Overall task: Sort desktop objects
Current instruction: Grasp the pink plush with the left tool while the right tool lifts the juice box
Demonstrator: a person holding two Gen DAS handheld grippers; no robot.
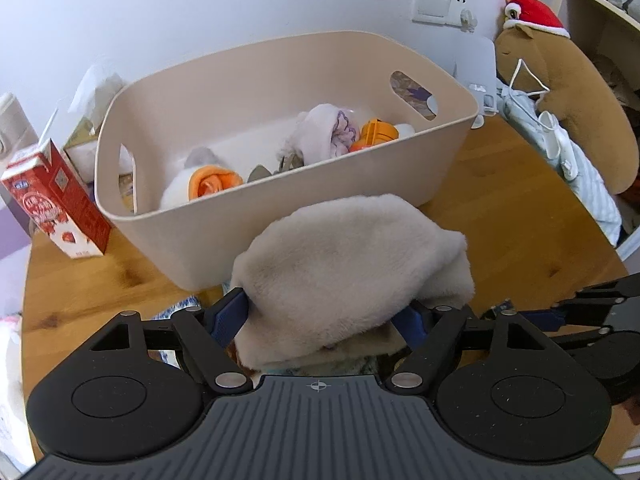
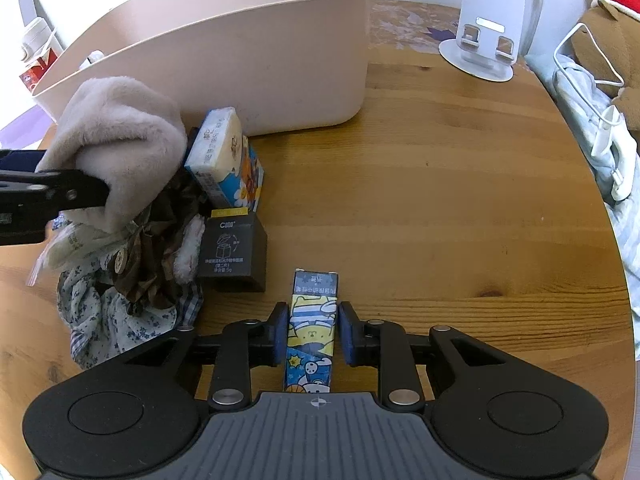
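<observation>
Wooden table (image 2: 440, 184): working surface. Beige bin (image 1: 280, 184): rear of table, already holding soft items; the likely destination. Grey plush cloth (image 1: 348, 264): clamped wide between the left gripper (image 1: 328, 316) pads, raised just before the bin's near wall; best lifted clear of the rim before release so no fold drags. Cartoon-print carton (image 2: 314, 328): lying flat on the table between the right gripper (image 2: 313, 332) pads, which stand apart with gaps either side; recentre before any closing.

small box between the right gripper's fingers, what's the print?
The small box has a cartoon print: blue and yellow, with striped bears and stars. Clearest in the right wrist view.
</observation>
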